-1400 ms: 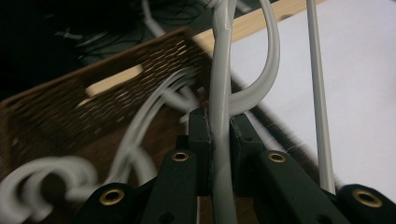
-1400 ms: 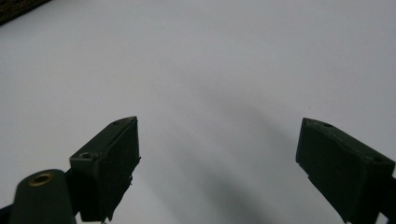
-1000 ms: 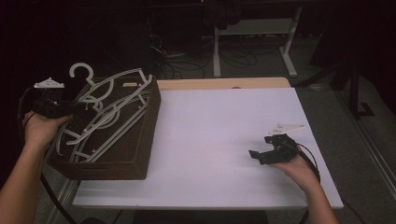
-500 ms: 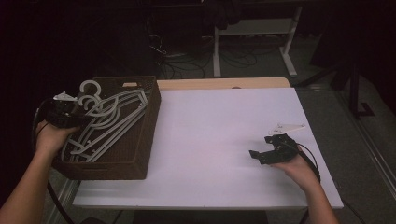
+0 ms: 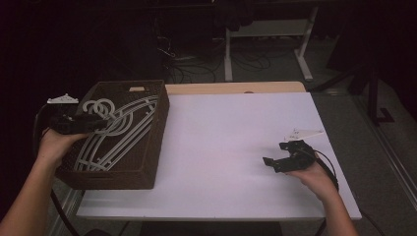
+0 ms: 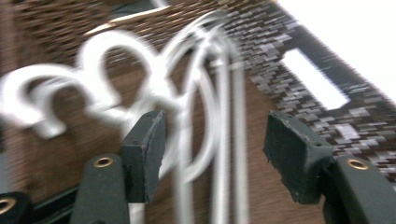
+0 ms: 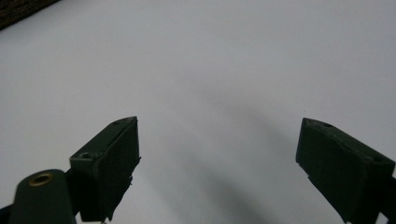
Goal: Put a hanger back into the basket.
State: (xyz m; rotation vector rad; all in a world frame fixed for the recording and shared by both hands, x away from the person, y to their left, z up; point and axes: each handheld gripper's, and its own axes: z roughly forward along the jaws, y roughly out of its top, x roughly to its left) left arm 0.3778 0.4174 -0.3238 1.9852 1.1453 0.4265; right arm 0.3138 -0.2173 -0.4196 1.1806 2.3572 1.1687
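The left gripper [image 5: 91, 123] had just been opening its jaws over the hangers [image 5: 115, 132] lying loose in the basket [image 5: 147, 162], the right gripper [image 5: 278, 161] idled wide on the counter [image 5: 221, 147], and a hook could snag a withdrawing jaw.

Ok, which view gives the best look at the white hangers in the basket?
The high view: the hangers lie whole and sharp inside the brown basket. The left gripper view shows their hooks close up but blurred, beyond the open left claw. The right gripper view faces bare table.
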